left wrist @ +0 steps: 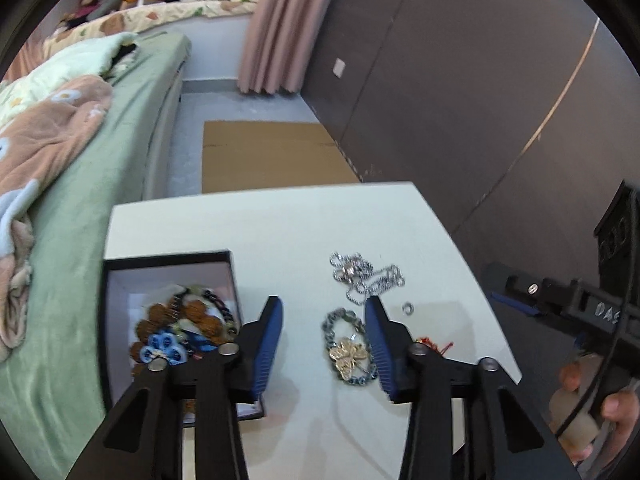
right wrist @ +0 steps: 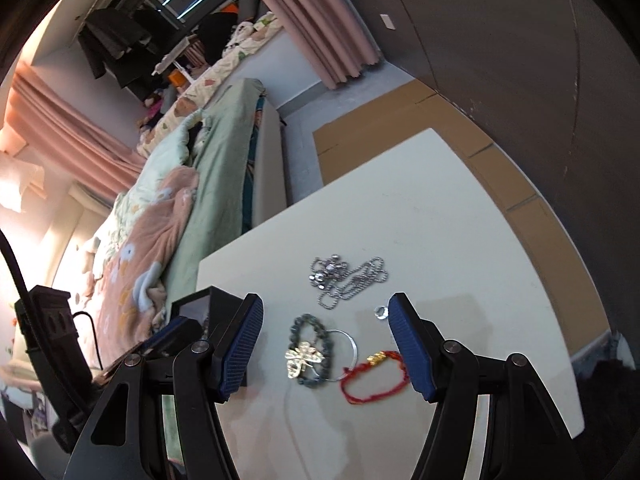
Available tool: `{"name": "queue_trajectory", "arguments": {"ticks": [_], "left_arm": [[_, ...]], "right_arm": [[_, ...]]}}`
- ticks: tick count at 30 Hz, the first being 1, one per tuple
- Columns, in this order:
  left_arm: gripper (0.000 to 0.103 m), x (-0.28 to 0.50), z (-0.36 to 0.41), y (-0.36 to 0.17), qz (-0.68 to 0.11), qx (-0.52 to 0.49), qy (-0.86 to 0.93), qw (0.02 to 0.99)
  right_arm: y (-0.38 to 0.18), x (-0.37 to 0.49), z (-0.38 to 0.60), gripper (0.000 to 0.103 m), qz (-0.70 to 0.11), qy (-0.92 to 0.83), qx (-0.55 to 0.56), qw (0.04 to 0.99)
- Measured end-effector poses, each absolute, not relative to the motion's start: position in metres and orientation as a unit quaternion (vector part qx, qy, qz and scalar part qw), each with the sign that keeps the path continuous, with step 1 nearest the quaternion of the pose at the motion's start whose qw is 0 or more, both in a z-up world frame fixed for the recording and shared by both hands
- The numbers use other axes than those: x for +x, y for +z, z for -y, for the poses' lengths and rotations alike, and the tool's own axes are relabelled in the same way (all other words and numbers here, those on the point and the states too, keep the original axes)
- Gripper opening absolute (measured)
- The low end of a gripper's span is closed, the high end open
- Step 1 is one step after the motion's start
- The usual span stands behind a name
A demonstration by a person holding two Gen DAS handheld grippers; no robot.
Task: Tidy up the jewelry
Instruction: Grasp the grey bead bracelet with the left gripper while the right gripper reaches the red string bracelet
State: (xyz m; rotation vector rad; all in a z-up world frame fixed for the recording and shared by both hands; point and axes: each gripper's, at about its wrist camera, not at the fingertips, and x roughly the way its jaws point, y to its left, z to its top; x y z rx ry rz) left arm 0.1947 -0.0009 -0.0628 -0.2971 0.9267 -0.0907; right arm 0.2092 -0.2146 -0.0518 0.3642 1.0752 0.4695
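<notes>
Gold butterfly brooch [left wrist: 349, 354] on bead bracelet [left wrist: 344, 320]

Bare white table [right wrist: 420, 208] beyond the silver chain [right wrist: 348, 276]; black box [left wrist: 168, 264] blocks left.

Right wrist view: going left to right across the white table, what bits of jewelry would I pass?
Green bead bracelet with the gold butterfly brooch lying on it → silver ball chain → red cord bracelet → small silver ring.
</notes>
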Motion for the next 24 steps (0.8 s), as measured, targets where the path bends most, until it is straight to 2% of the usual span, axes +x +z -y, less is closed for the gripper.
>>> {"name": "queue_trajectory", "arguments": {"ticks": [2,7,24], "left_arm": [[0.033,0.199,0.009,-0.071,-0.459,-0.132,-0.045,0.878],[0.028,0.207,0.023,-0.084,-0.475,-0.106,-0.044,0.872],[0.027,0.232,0.055,-0.132,-0.520,-0.027,-0.013,0.854]], "right_arm": [[-0.055,0.211,0.221,0.066,-0.510,0.216,0.171,0.815],[-0.062,0.214,0.237,0.066,-0.526,0.201,0.173,0.808],[-0.082,0.217,0.259,0.066,-0.572,0.188,0.166,0.781]]}}
